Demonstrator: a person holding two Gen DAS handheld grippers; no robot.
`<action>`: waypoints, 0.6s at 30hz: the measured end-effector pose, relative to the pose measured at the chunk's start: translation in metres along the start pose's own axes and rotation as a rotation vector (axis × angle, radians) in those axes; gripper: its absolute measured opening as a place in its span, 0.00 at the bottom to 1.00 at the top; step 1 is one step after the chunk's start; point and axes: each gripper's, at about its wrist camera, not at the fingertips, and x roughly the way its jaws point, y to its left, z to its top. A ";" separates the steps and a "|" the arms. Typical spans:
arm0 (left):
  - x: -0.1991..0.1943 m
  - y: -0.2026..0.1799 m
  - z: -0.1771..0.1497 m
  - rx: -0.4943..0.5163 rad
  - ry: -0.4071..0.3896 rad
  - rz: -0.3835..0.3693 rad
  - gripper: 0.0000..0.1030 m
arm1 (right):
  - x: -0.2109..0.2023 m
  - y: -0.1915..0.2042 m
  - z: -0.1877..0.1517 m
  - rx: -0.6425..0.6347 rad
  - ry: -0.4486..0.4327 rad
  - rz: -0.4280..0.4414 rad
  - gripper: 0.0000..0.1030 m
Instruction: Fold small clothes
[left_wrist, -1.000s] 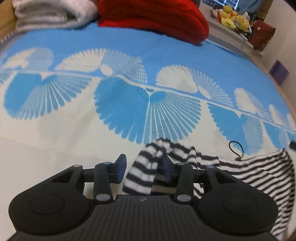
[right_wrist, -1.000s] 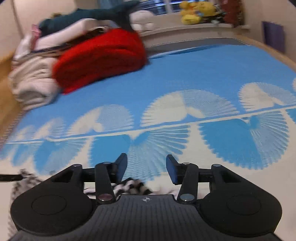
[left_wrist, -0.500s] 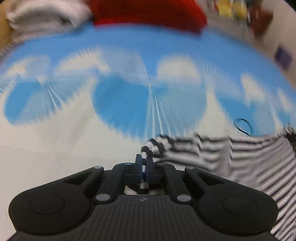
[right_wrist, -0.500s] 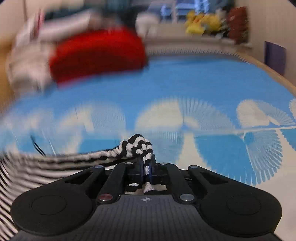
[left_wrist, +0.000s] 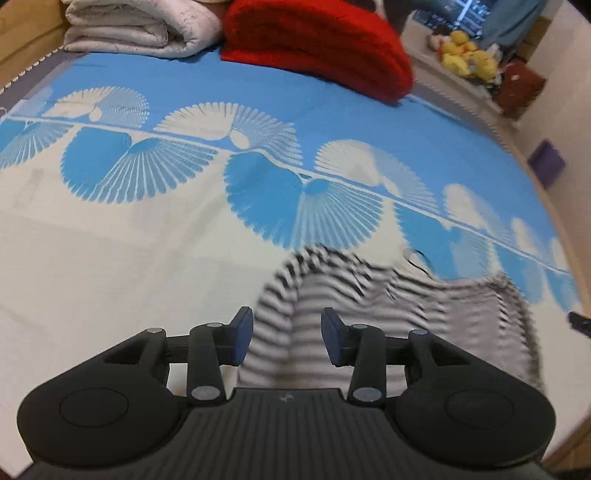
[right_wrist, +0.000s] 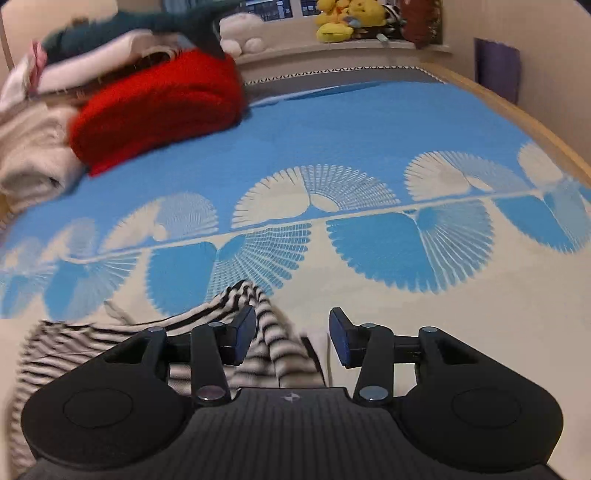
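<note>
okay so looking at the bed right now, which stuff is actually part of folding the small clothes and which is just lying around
Part of the job:
striped garment
left tool, open
right tool, open

Just lying about:
red blanket
white folded blanket
yellow plush toys
black hair tie
blue patterned bedspread

The small garment (left_wrist: 369, 314) is striped black and white all over, the stripes blurred to grey in the left wrist view and sharper on its bunched edge (right_wrist: 266, 332) in the right wrist view. It lies on a bedspread (left_wrist: 147, 258) that is cream near the cameras and bright blue farther off, with fan-shaped motifs in the 2 colours along the line where they meet. Beyond are a solid red blanket (left_wrist: 317, 44), an off-white folded blanket (left_wrist: 136, 26), yellow plush toys (right_wrist: 343, 18), and both grippers are black with blue finger pads (left_wrist: 243, 332).
</note>
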 end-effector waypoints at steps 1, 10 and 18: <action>-0.009 0.004 -0.012 -0.014 0.012 -0.017 0.44 | -0.014 -0.007 -0.007 0.009 0.015 0.022 0.50; 0.025 0.034 -0.097 -0.167 0.243 -0.011 0.40 | -0.015 -0.045 -0.105 0.136 0.275 0.028 0.51; 0.052 0.045 -0.099 -0.217 0.300 0.036 0.40 | 0.001 -0.032 -0.116 0.080 0.311 0.001 0.50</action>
